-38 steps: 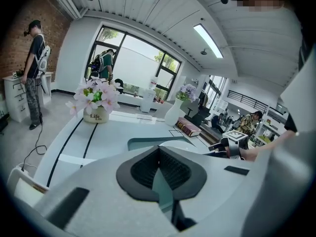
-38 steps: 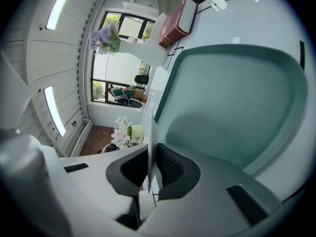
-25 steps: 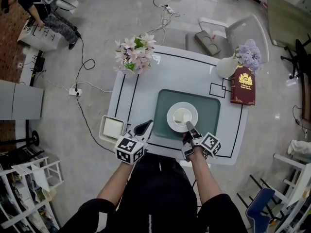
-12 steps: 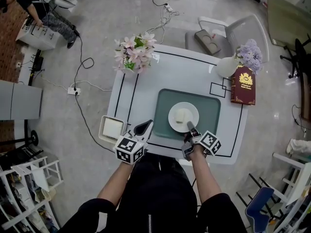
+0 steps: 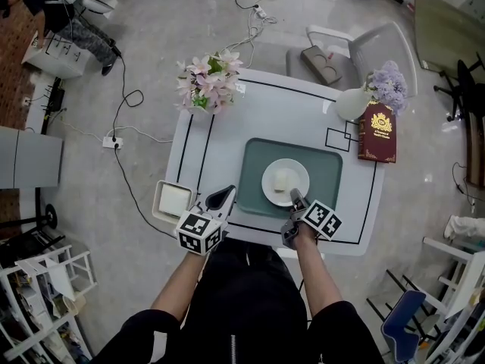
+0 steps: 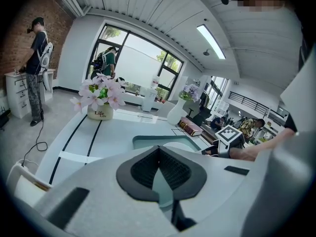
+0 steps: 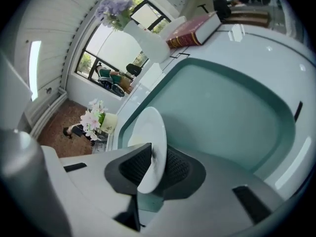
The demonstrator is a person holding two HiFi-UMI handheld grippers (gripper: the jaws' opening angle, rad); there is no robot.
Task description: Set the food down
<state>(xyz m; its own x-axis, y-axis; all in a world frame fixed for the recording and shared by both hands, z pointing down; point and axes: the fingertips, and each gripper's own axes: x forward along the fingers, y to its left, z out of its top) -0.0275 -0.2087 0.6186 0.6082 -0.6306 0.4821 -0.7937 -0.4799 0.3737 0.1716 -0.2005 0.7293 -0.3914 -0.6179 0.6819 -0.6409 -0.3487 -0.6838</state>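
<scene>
Plate (image 5: 299, 174) is down flat on the teal mat (image 5: 327, 174). The mat lies along the near edge of the table (image 5: 288, 116), a bit right of centre. Food (image 5: 283, 180) is one pale block, sitting mid-plate. Right gripper (image 5: 295, 196) comes in over the near edge, angled down, tips at the plate's near rim. In the right gripper view the rim runs between the two dark pads. Its jaws have just been opening, so the pads look slack with the rim in the gap, not pinching it. Left gripper (image 5: 225, 197) hangs over the near edge left of the mat, well apart from the plate. Its jaws are together at the tips with nothing between them. Only bare table and the mat's corner show past its pads. Other stuff: pot of pink flowers (image 5: 206, 82) at the far left corner, white vase with purple flowers (image 5: 371, 93) at the far right corner. Red book (image 5: 377, 133) lies just beside the vase along the right edge. Small white square tray (image 5: 173, 201) sits off the table, just outside the near left corner. Grey chair (image 5: 356, 51) stands beyond the far edge, near the vase corner.
</scene>
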